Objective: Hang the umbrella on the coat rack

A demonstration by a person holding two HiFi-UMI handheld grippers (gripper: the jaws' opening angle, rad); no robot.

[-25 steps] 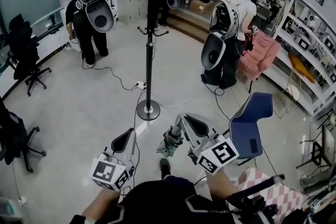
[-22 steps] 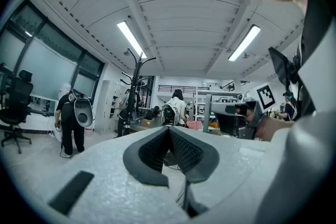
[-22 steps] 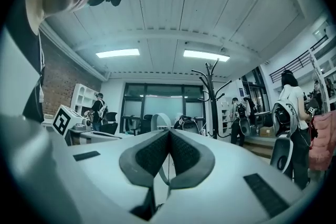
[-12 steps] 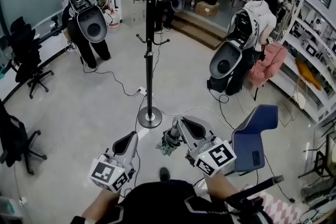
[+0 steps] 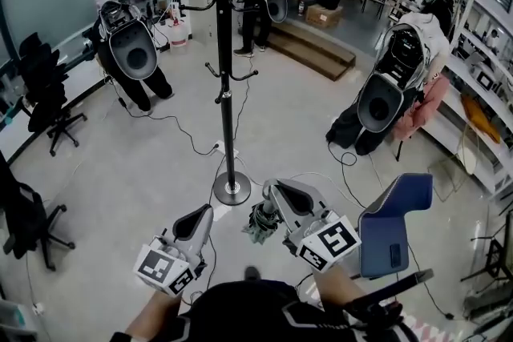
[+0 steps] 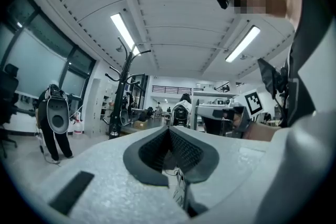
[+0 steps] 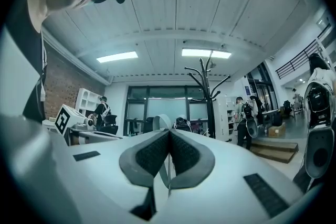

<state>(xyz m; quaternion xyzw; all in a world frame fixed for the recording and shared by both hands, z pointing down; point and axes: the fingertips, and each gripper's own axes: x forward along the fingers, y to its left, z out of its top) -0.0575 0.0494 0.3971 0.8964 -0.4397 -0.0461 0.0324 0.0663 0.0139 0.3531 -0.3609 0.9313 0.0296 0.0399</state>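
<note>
A tall black coat rack [image 5: 224, 84] with curved hooks stands on a round base on the floor just ahead; it also shows as the coat rack [image 6: 122, 107] and the coat rack [image 7: 210, 105]. A folded dark green umbrella [image 5: 258, 222] hangs below my right gripper [image 5: 270, 191], which is shut on its grey strap [image 7: 160, 120]. The strap runs out between the closed pads. My left gripper [image 5: 204, 211] is shut with nothing in it, level with the right one and to its left. In its own view the left gripper [image 6: 169, 131] shows pads pressed together.
A blue chair [image 5: 393, 220] stands close on the right. People wearing bulky backpack rigs stand at the left [image 5: 128, 52] and the right [image 5: 393, 88]. Black office chairs [image 5: 40, 84] line the left wall. Cables [image 5: 184, 124] trail over the floor near the rack's base [image 5: 232, 190].
The rack has come closer and more central in the head view. Both grippers and the hanging umbrella have edged toward it. The person on the right has moved further right.
</note>
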